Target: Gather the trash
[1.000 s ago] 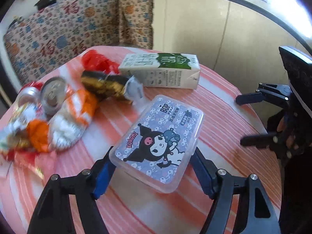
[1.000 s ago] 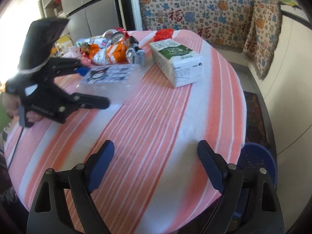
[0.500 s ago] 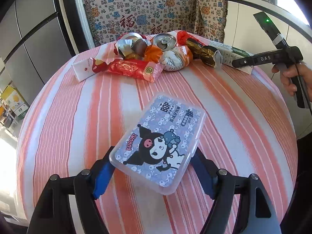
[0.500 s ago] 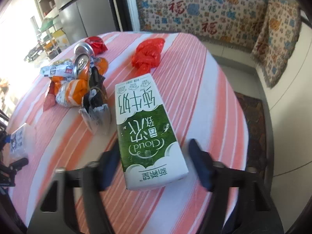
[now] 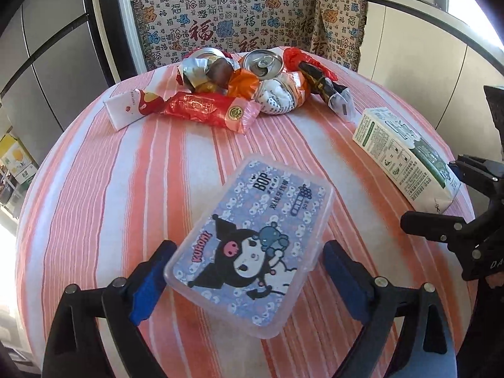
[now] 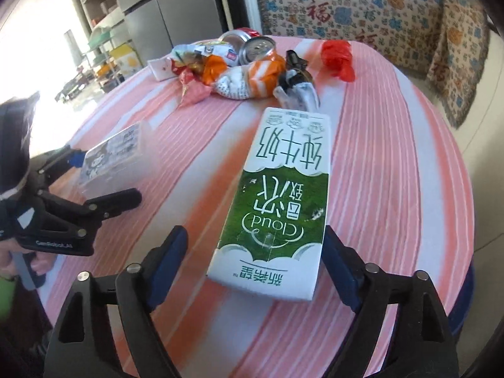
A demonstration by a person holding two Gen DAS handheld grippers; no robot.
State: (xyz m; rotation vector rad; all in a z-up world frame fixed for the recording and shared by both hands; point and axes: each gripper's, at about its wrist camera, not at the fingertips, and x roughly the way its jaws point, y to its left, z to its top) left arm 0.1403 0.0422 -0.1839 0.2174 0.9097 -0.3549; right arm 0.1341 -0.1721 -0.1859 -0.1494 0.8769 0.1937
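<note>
A plastic box (image 5: 249,258) sits between the fingers of the left gripper (image 5: 245,277), over the near part of the round table (image 5: 94,189). To its right a milk carton (image 6: 280,201) lies flat between the fingers of the right gripper (image 6: 255,267). Behind both, at the table's far side, two cans (image 5: 261,63) and wrappers (image 5: 204,110) lie heaped together.

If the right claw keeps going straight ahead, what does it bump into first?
The milk carton. It already lies between the open right claw fingers, so the palm would probably meet the carton's near end first.
</note>
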